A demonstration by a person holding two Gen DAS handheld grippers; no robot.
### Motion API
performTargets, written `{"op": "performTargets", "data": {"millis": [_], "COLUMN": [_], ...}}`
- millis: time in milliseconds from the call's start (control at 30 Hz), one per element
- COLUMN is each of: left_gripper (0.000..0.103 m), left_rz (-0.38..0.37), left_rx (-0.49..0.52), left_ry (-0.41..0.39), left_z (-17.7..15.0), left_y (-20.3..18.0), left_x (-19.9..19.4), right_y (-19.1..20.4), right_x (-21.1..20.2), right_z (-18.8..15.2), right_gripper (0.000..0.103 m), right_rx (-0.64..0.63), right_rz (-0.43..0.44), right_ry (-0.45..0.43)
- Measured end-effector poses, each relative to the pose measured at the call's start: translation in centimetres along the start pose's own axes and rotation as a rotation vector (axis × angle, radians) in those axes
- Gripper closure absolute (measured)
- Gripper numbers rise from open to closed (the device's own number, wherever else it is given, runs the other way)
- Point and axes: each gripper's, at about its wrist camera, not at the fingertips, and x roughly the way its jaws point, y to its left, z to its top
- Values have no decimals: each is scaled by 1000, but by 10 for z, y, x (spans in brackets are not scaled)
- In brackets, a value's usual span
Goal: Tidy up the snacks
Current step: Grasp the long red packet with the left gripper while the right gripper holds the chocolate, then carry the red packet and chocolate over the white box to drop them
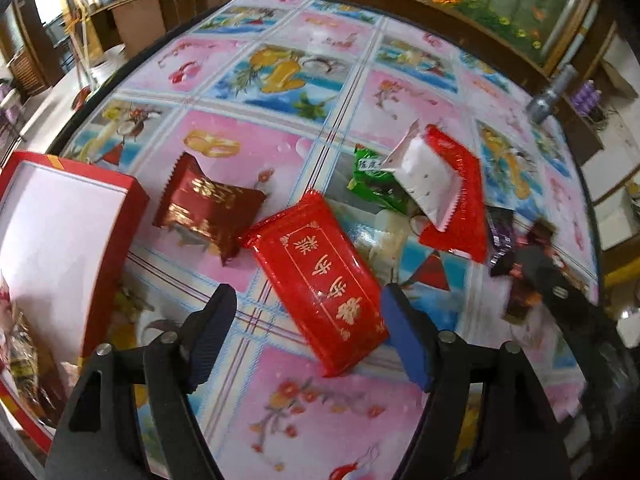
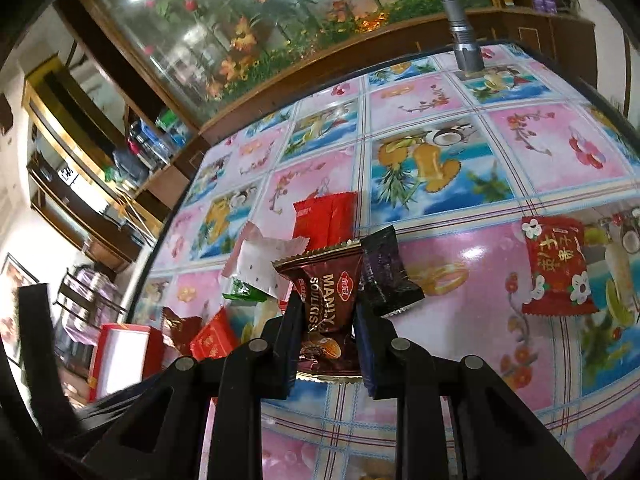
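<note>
Left wrist view: left gripper points steeply down at the worktop, which carries a glossy cloth printed with pink flower squares and blue fruit squares. Jaws stand well apart and hold nothing. The near end of a bright red packet with gold lettering lies between the fingertips; the pads do not press on it, though the right one looks just beside its corner.

Left of that packet, close by: a dark red packet with gold print, flat on the cloth. Further left, at the worktop edge: an open red box with a white inside; the contents at its near end are too blurred to name.

Beyond the bright red packet, a small pile: a green packet partly under a white packet, which lies on another red packet. A dark purple packet sits to the right of the pile, blurred.

Right wrist view: right gripper is closed tight on a brown snack packet, held upright between the pads and clear of the cloth. Just behind it are the dark purple packet and the white one. A red packet with white flowers lies alone, well to the right. A grey metal flashlight stands upright at the far edge of the worktop.
</note>
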Motion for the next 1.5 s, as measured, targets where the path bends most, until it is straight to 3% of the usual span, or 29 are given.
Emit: {"op": "performTargets", "data": {"millis": [233, 367, 400, 467, 533, 667, 900, 1033, 1333, 1500], "left_gripper": [24, 24, 26, 54, 59, 59, 59, 59, 59, 59], "left_rz": [-16, -7, 4, 15, -10, -18, -83, -75, -122, -173], "left_rx": [-90, 47, 75, 131, 165, 278, 325, 349, 356, 284], "left_ry": [10, -30, -38, -62, -53, -67, -58, -125, -244, -310], "left_z": [9, 5, 4, 3, 5, -5, -38, -56, -79, -83], "left_y": [-10, -28, -30, -32, -31, -30, -6, 8, 33, 77], "left_x": [21, 24, 25, 22, 21, 16, -1, -17, -59, -98], "right_y": [-7, -8, -9, -10, -11, -13, -14, -10, -1, 13], "right_x": [-9, -9, -8, -7, -7, -8, -7, -7, 2, 14], "right_z": [5, 5, 5, 4, 4, 3, 2, 0, -7, -17], "right_gripper": [78, 78, 78, 78, 78, 78, 78, 78, 78, 78], "right_rx": [46, 53, 59, 69, 73, 77, 89, 80, 53, 5], "right_rz": [52, 68, 72, 76, 75, 71, 90, 120, 146, 177], "right_ry": [-20, -21, -20, -15, -15, -26, -21, -20, -7, 18]}}
